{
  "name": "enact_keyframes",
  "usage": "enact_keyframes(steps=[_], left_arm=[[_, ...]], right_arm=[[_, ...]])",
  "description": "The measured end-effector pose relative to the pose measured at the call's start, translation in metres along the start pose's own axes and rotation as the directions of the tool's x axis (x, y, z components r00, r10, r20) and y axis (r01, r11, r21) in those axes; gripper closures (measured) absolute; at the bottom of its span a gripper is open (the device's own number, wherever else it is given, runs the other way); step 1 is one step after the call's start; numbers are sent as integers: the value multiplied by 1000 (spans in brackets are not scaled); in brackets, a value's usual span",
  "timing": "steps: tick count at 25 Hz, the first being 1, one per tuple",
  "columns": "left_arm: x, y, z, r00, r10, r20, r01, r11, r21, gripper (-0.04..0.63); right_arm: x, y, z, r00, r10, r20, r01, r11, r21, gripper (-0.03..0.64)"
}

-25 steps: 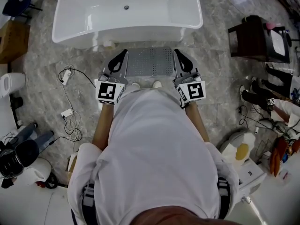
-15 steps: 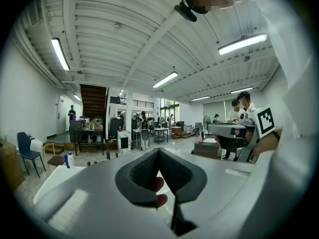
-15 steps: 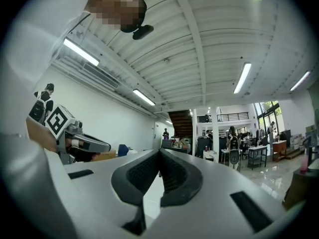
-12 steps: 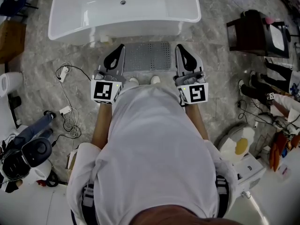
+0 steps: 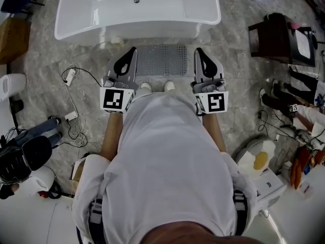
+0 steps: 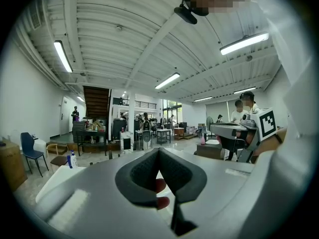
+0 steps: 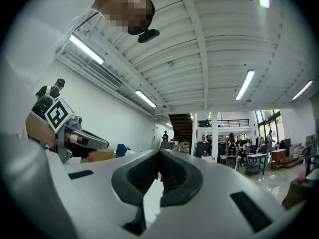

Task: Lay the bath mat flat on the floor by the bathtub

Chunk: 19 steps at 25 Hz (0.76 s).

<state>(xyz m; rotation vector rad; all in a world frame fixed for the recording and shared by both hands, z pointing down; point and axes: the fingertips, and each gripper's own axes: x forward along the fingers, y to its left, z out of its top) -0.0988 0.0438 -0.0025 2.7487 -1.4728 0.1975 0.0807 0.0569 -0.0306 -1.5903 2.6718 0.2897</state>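
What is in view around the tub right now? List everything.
bathtub: one, white, top of head view
bath mat: one, grey, flat on floor before the tub
cables: several, black and white, floor at left
cardboard box: one, brown, far left
dark furniture: one piece, floor at right
shoes: two, white, mat's near edge
left hand-held gripper: one, grey, shut, at mat's left edge
right hand-held gripper: one, grey, shut, at mat's right edge
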Motion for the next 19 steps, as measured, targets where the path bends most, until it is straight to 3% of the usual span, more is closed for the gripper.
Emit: enact_keyframes(steps=[19], left_arm=[[0,-12,-2,1000,-7,9,7,1000,-7,597]], right_arm=[[-5,1,4,1000,31,3,-31,1000,-1,617]])
